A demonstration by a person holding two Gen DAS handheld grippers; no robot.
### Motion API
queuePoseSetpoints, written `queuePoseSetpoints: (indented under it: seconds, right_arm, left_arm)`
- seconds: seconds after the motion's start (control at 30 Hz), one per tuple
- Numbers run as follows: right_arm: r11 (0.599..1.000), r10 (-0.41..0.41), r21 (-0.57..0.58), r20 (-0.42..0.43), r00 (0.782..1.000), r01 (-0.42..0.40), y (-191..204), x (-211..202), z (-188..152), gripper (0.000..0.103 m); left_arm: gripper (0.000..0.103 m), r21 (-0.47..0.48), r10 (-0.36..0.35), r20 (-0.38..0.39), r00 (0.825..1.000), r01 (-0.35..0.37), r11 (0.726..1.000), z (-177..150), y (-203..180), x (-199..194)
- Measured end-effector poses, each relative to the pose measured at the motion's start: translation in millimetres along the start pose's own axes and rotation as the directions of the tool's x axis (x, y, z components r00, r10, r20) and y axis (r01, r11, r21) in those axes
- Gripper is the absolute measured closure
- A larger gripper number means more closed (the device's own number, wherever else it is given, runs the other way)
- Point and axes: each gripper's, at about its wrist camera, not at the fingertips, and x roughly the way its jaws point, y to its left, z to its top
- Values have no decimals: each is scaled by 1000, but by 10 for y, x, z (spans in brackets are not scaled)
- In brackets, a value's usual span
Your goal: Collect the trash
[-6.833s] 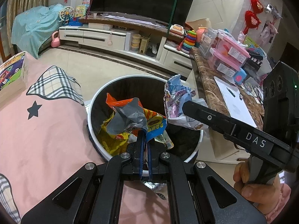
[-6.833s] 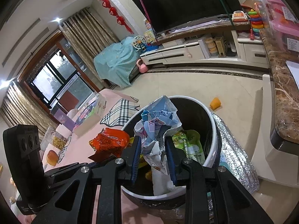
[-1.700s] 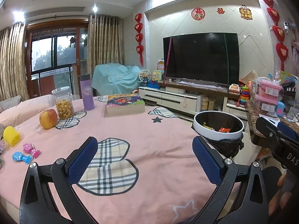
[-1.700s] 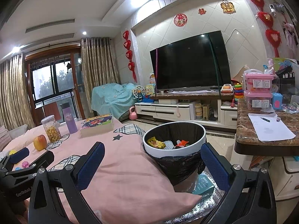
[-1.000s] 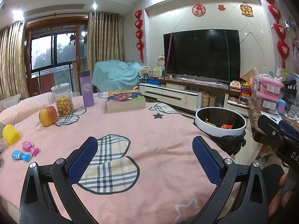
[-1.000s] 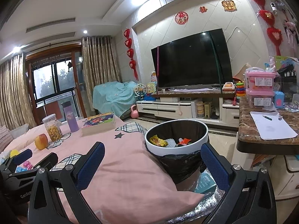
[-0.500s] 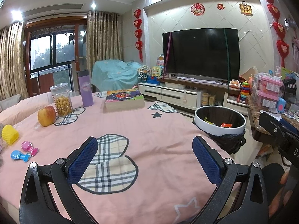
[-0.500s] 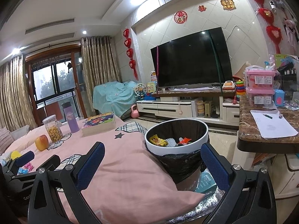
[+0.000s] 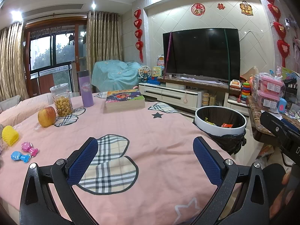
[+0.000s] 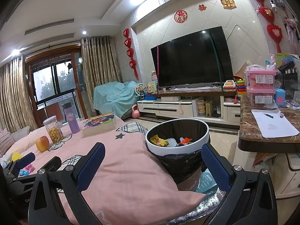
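1. Beside the pink-covered table (image 9: 150, 131), at its far right edge, stands the trash bin (image 9: 220, 129), a round white-rimmed can lined with a black bag.
2. Inside the trash bin lie the wrappers (image 10: 169, 141): a yellow one, a pale ridged one and an orange-red one, seen best from the right wrist.
3. The left gripper (image 9: 145, 160) hovers over the plaid heart patch (image 9: 105, 161) of the cloth, its blue-padded jaws spread wide with nothing between them.
4. The right gripper (image 10: 152, 166) is held nearer the bin, its jaws likewise released and empty; the bin's bagged side shows between them.
5. On the far left of the table sit an apple (image 9: 46, 116), a jar of snacks (image 9: 61, 99), a purple bottle (image 9: 85, 88) and a boxed book (image 9: 124, 100).
6. Near the left edge lie a yellow toy (image 9: 9, 135) and small pink and blue toys (image 9: 24, 151).
7. A dark television (image 9: 201, 53) hangs on the tiled wall behind.
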Motion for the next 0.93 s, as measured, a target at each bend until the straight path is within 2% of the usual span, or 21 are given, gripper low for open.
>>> queuePoseSetpoints:
  seconds: [0.43, 0.93]
  right_arm:
    - [1000, 6, 7, -10, 1000, -6, 17, 3, 1, 0]
    - [1000, 12, 15, -65, 998, -11, 29, 170, 0, 0]
  left_arm:
    - [0, 0, -5, -8, 1000, 5, 1000, -18, -4, 17]
    - [0, -17, -22, -44, 999, 21, 1000, -54, 77, 146]
